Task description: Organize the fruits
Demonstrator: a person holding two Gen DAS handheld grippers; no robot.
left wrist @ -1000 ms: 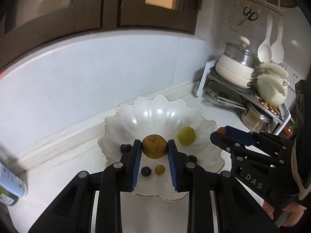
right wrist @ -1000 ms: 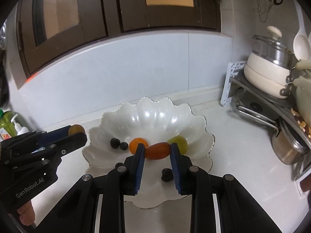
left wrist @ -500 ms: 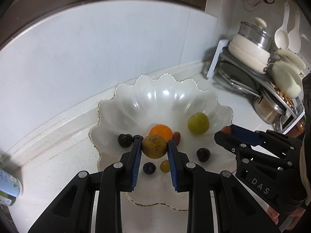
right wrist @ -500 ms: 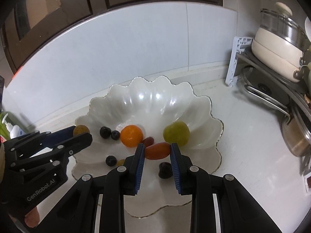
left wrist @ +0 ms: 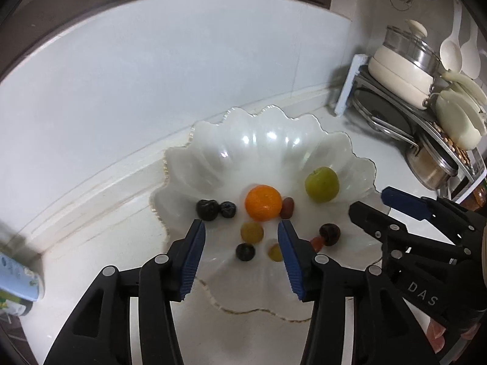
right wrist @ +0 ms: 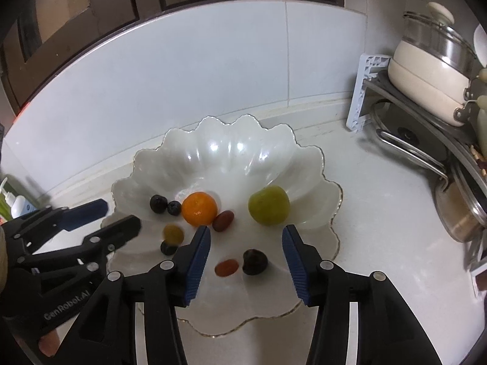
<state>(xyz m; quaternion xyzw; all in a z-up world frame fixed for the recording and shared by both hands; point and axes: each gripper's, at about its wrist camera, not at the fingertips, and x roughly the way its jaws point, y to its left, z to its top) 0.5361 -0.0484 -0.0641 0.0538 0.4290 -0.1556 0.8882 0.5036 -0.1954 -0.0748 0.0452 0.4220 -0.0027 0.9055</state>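
1. Two grippers are in your hands, and both stand wide open with nothing between their ribbed blue pads: your left gripper (left wrist: pixel 241 230) and your right gripper (right wrist: pixel 246 233) each hover over the near part of the bowl.
2. One glossy white bowl (right wrist: pixel 231 152) with a scalloped, petal-like rim edged in a thin gold line sits on the pale speckled counter (right wrist: pixel 380 213).
3. Every fruit you can see lies inside that bowl, loose on its smooth floor.
4. One round orange (right wrist: pixel 199 208) with a dimpled skin sits near the middle; a small oval brown-red fruit (right wrist: pixel 223 220) touches its right side.
5. One smooth green fruit (right wrist: pixel 268 204), the largest, rests to the right.
6. Two dark berries (right wrist: pixel 158 203) lie together left of the orange.
7. One dull yellow fruit (left wrist: pixel 251 231) lies between your left gripper's fingers, with a dark berry and a tiny yellow fruit (left wrist: pixel 275 252) nearer you.
8. One orange-red oval tomato (right wrist: pixel 226 267) lies beside a dark wrinkled fruit (right wrist: pixel 255 262), between your right gripper's fingers.
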